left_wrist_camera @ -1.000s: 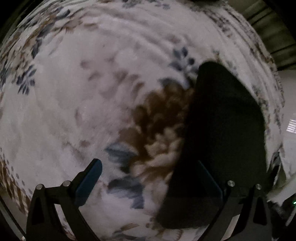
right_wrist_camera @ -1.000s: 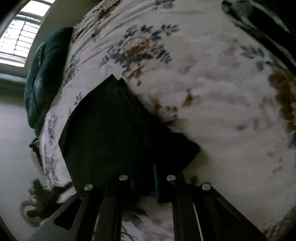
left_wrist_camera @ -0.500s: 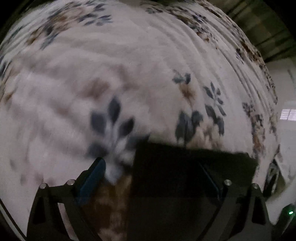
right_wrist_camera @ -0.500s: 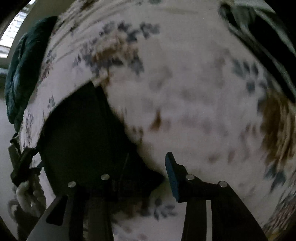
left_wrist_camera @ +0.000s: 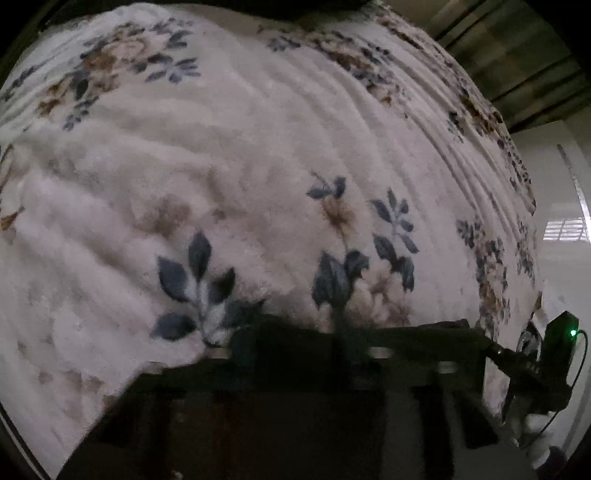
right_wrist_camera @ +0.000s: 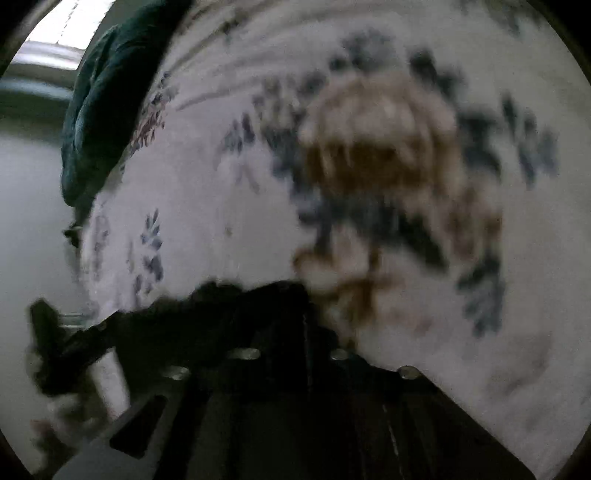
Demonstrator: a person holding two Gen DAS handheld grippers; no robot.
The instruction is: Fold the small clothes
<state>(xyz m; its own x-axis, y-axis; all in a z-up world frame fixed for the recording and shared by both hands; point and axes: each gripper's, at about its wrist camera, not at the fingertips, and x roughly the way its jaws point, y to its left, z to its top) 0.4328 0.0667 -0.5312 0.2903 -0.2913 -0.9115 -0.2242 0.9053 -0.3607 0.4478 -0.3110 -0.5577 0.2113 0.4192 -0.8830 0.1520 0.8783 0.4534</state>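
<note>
A small black garment lies on a white fleece blanket printed with blue and brown flowers. In the left wrist view its top edge runs straight across just above the fingers. My left gripper points steeply down at that edge, its jaws closing with dark cloth bunched between them. The right wrist view is blurred. There my right gripper is shut, its fingers together on the black garment, which stretches away to the left. The lower part of the cloth is hidden behind both grippers.
A dark teal bundle of fabric lies at the blanket's far left edge, below a bright window. Pale floor shows beyond that edge. At the right of the left wrist view, a black device with a green light stands at the blanket's edge.
Both grippers slid over the garment to its edge. The left jaws went from wide open to nearly together on the cloth. The right jaws opened briefly, then shut on it.
</note>
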